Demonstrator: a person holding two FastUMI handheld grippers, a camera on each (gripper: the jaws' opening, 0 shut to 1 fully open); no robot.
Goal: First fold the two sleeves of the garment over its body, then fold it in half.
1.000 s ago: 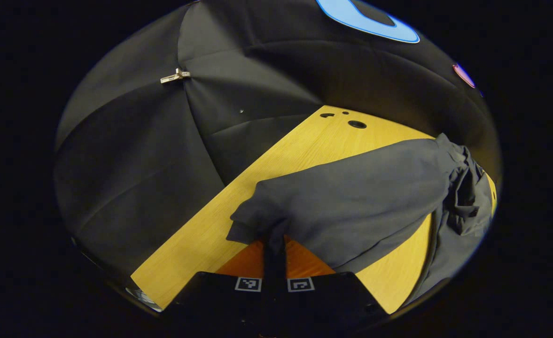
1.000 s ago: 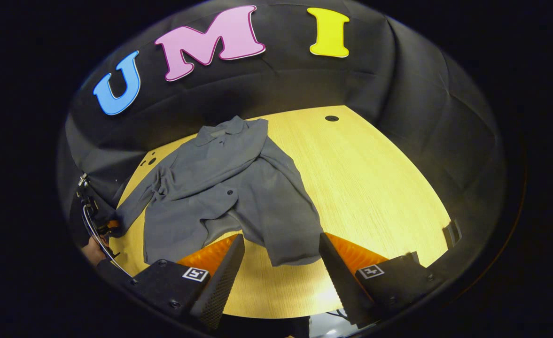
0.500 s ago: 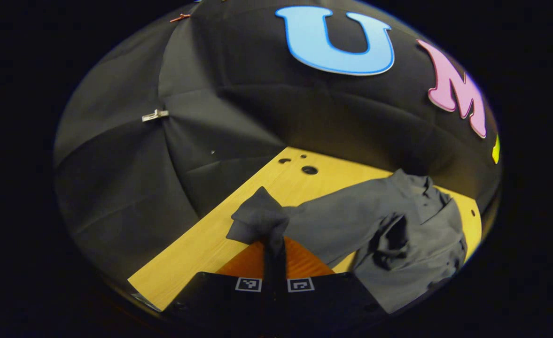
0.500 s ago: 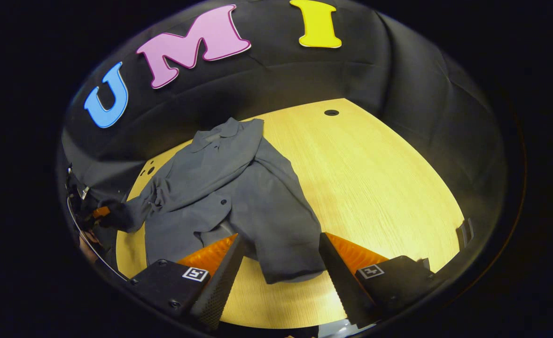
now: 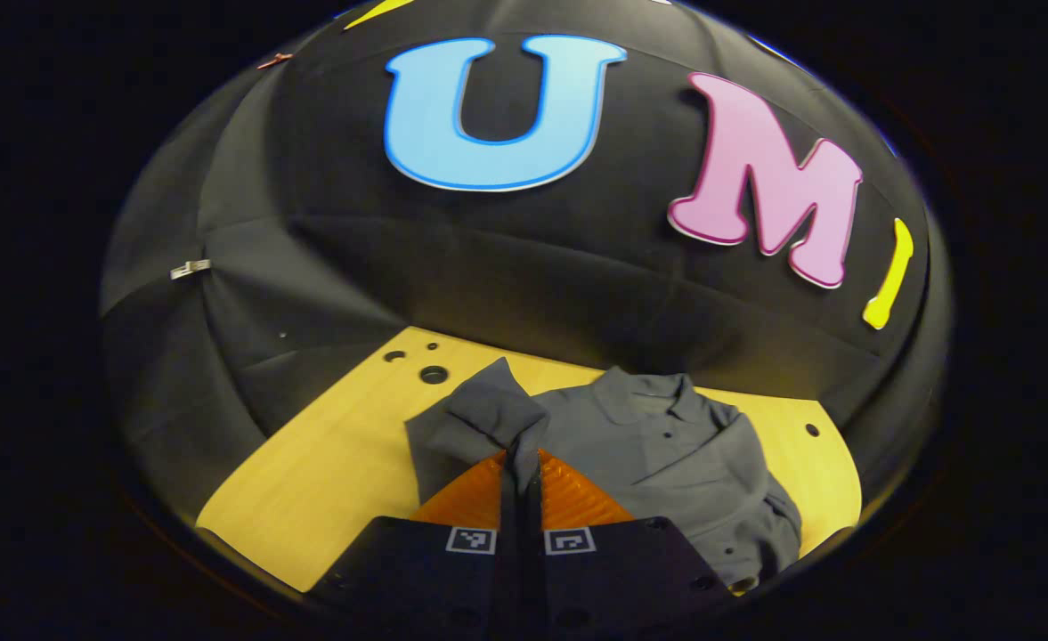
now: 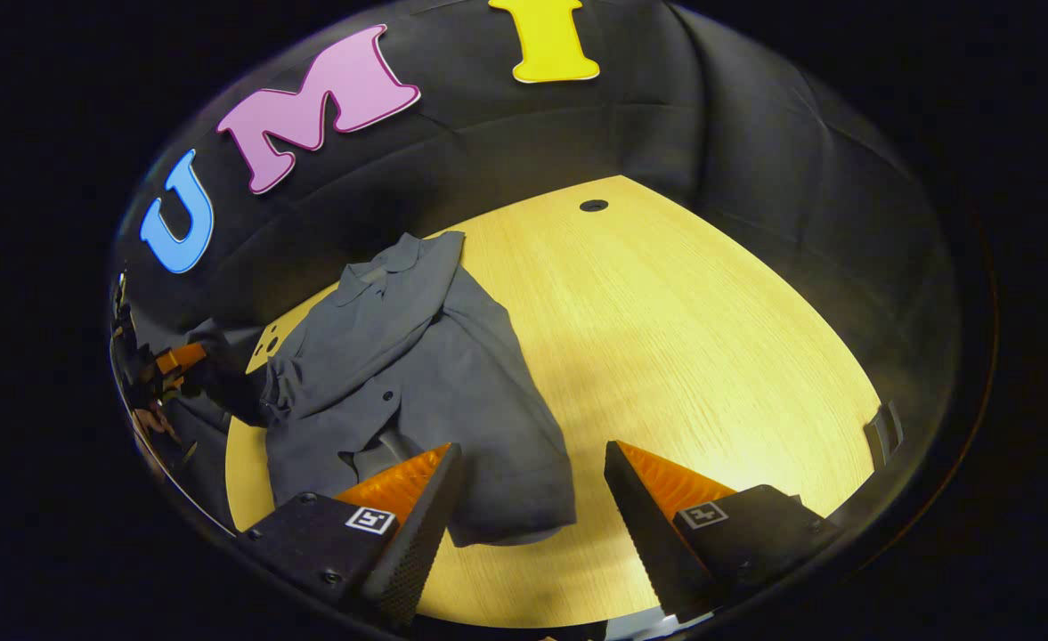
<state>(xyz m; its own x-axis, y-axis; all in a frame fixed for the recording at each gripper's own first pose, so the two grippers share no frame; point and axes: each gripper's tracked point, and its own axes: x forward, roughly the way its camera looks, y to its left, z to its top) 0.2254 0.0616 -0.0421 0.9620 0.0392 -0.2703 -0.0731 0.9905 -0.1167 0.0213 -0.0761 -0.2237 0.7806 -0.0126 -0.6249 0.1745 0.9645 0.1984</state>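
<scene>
1. At the bottom of the left gripper view, my left claw [image 5: 521,458] has its fingers pressed together on the cuff end of the grey fabric sleeve [image 5: 481,417]. The cloth bunches in a small hump just above the tips, lifted clear of the counter. I judge it is held that way so it can swing over the body rather than drag.

2. At the bottom of the right gripper view, my right claw [image 6: 532,485] stands spread wide with nothing between its fingers. It hangs above the near hem, I judge waiting for the halving fold.

3. The grey collared button-front garment [image 6: 417,374] lies on the yellow wood-grain counter [image 6: 684,338], left of centre in the right gripper view. Its other sleeve seems already laid across the body, though the creases make that hard to tell.

4. At the far left edge of that view, the left claw shows small beside the garment's shoulder, the sleeve drawn out toward it.

5. In the left gripper view, the collar [image 5: 644,401] sits at centre-right beyond the raised cuff, so I judge the cuff's landing spot lies ahead and to the right.
</scene>
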